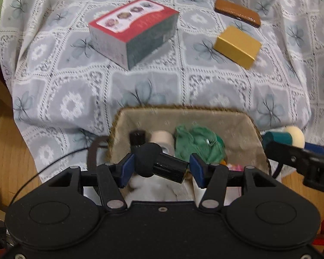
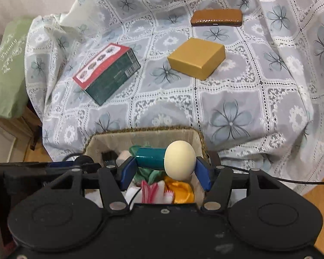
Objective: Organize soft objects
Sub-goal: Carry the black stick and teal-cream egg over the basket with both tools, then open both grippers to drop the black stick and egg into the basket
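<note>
My left gripper (image 1: 162, 168) is shut on a black makeup sponge (image 1: 149, 159) with a black handle, held crosswise between the blue pads. It hangs over a woven basket (image 1: 183, 108) lined with beige fabric. Inside lie a green cloth (image 1: 196, 142), a beige roll (image 1: 162, 137), a small black piece and white cloth. My right gripper (image 2: 165, 170) is shut on a cream sponge ball (image 2: 180, 161) on a teal handle (image 2: 151, 157), above the same basket (image 2: 144, 129), which also holds orange and pink-white cloths. In the left wrist view that sponge (image 1: 294, 135) shows at the right.
A lace floral cloth (image 2: 237, 99) covers the surface behind the basket. On it lie a red-and-green box (image 1: 134, 30), a gold box (image 1: 237, 45) and a brown case (image 1: 237, 13). A green cushion (image 2: 6, 71) sits at the left; wooden floor shows at the sides.
</note>
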{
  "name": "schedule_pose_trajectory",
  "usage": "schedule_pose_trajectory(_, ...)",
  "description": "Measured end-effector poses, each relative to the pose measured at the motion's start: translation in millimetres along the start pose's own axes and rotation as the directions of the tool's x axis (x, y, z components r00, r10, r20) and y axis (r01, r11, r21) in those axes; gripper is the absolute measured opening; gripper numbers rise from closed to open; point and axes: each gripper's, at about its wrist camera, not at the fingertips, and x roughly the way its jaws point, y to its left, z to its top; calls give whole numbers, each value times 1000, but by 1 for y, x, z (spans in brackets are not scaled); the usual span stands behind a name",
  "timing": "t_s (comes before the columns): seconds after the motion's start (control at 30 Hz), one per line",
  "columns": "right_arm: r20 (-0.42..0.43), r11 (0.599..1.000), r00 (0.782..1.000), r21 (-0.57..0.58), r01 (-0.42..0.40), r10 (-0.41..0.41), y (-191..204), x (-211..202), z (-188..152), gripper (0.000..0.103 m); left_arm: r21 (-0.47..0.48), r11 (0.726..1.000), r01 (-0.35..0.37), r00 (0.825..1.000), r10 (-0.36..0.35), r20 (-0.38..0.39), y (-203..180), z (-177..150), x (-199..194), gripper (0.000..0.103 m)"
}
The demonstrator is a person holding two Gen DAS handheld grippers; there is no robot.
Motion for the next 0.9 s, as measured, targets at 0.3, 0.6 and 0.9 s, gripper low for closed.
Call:
schedule_pose_trajectory(0.3, -19, 998, 999, -62, 24, -25, 29, 0, -7, 59, -3, 1000, 12, 999, -12, 30, 2, -16, -3, 54)
schedule_pose_trajectory(0.6, 21, 997, 999, -62, 49, -48, 40, -5, -3, 63, -29, 999, -22, 997, 24, 71, 10, -22, -11, 76)
schedule_pose_trajectory(0.9, 43, 995, 996, -55, 86, -84, 36, -11, -7, 68, -27, 999, -25, 995, 28, 92, 8, -26, -19, 91)
